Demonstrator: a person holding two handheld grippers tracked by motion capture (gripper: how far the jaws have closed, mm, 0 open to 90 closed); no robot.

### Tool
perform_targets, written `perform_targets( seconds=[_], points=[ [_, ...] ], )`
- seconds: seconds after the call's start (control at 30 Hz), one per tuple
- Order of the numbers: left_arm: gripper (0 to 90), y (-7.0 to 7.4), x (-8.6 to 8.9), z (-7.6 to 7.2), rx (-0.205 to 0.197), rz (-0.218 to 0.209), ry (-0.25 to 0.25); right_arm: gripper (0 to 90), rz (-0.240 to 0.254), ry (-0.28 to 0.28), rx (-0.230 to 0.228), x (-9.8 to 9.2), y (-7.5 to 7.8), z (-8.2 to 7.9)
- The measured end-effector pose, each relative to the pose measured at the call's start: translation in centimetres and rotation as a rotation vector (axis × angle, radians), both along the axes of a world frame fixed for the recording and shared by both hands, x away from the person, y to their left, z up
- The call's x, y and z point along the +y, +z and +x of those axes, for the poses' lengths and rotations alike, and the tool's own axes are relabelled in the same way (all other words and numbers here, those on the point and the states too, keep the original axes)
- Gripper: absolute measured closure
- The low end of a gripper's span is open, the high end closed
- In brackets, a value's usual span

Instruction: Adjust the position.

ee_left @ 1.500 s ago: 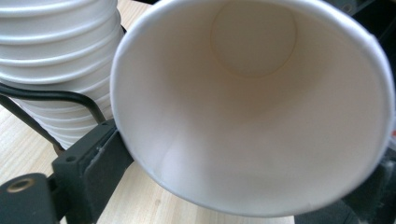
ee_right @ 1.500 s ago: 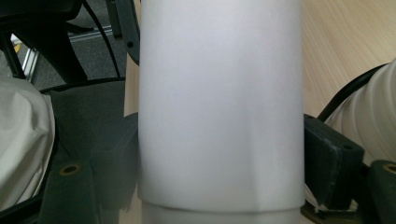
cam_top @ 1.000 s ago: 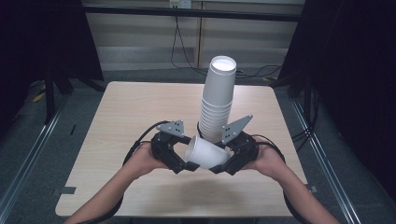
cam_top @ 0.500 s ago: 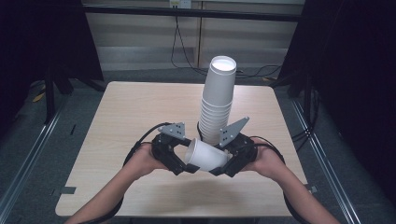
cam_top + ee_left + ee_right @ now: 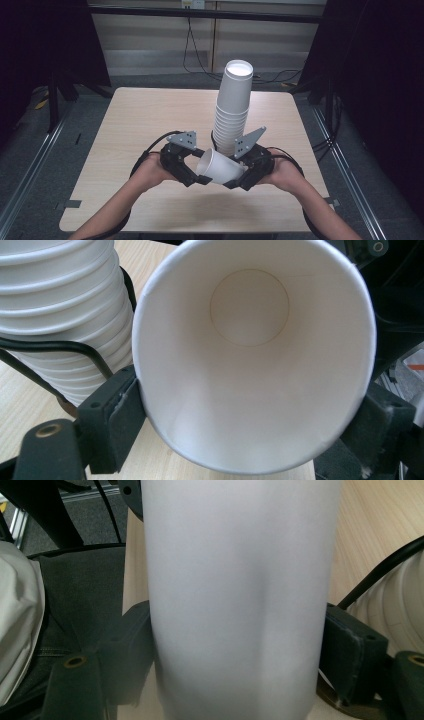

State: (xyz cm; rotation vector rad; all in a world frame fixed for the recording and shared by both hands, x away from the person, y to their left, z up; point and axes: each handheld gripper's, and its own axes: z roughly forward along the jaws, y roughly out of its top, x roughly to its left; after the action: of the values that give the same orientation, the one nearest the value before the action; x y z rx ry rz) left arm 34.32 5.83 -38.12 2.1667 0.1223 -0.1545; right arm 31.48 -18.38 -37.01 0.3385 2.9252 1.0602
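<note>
One white paper cup [image 5: 218, 167], tipped sideways above the worktop [image 5: 130, 120] beside the tall cup stack [image 5: 232, 107], clamped between left tongs [image 5: 195, 177] and right tongs [image 5: 235, 181].

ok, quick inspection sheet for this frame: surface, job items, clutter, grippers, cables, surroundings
Surface: light wooden table, bare apart from the cups.
Job's things: tall stack of white paper cups standing upright behind the grippers; one loose cup held on its side above the table, mouth toward the left gripper, inside empty.
Clutter: nothing seen.
Grippers: left gripper has its jaws on either side of the cup's rim end; right gripper clamps the cup's body, which looks slightly dented in the right gripper view.
Cables: black cable trails from each gripper; more cables hang at the far wall.
Surroundings: grey floor, dark frame posts, pale wall panels.
</note>
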Motion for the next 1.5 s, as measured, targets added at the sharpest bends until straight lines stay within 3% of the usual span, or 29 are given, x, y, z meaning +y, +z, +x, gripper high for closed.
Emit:
perform_targets(
  seconds=[0.4,0.63,0.77,0.9,1.13,1.5],
  points=[
    [15.7,0.1,0.1,0.1,0.001,0.024,0.007,15.4,0.006,-0.028,-0.006,-0.2,-0.2,0.0],
    [15.4,0.2,0.5,0.1,-0.026,0.103,0.017,13.5,0.023,-0.065,-0.001,-0.8,-0.3,0.1],
    [15.2,0.1,0.8,0.0,-0.027,0.110,0.035,12.8,0.032,-0.096,0.007,-1.3,-0.4,0.2],
    [15.2,0.2,1.0,0.1,-0.038,0.152,0.032,12.2,0.036,-0.117,0.006,-1.8,-0.8,0.1],
    [15.0,0.1,1.3,0.2,-0.035,0.176,0.042,12.3,0.032,-0.141,-0.028,-2.3,-1.7,0.0],
    [15.1,0.3,2.2,0.5,-0.035,0.215,0.066,12.3,0.032,-0.175,-0.033,-2.8,-2.6,-0.1]
  ],
)
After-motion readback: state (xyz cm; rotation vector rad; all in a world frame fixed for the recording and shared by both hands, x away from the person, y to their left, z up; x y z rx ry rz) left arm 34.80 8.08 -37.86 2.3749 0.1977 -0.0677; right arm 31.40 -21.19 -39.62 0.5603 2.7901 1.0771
